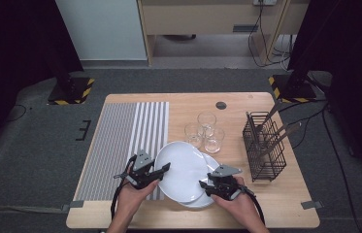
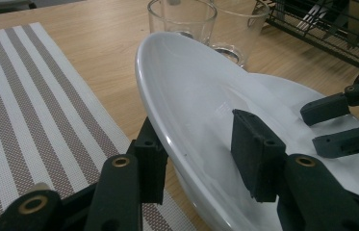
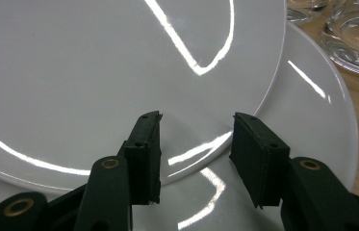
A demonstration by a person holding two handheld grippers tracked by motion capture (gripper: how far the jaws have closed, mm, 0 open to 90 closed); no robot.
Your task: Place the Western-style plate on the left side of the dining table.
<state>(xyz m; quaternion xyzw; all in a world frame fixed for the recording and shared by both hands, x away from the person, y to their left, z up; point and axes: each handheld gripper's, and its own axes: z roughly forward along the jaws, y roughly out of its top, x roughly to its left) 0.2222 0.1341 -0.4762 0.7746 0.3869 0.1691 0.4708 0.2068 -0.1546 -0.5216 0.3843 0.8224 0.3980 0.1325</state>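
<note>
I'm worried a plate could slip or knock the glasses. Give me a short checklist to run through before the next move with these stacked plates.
1. Left hand-held gripper straddles the top plate rim, one jaw under, one over: ok.
2. Left pads pressing firmly on the rim: cannot tell.
3. Right hand-held gripper gripping a plate: not ok; its jaws stand open above the plates' overlapping rims.
4. Top plate level: not ok; it tilts, its left edge raised off the bottom plate.
5. Glasses apart from the plates: cannot tell; they stand very near the far edge.
6. Striped mat free for setting down: ok.
</note>
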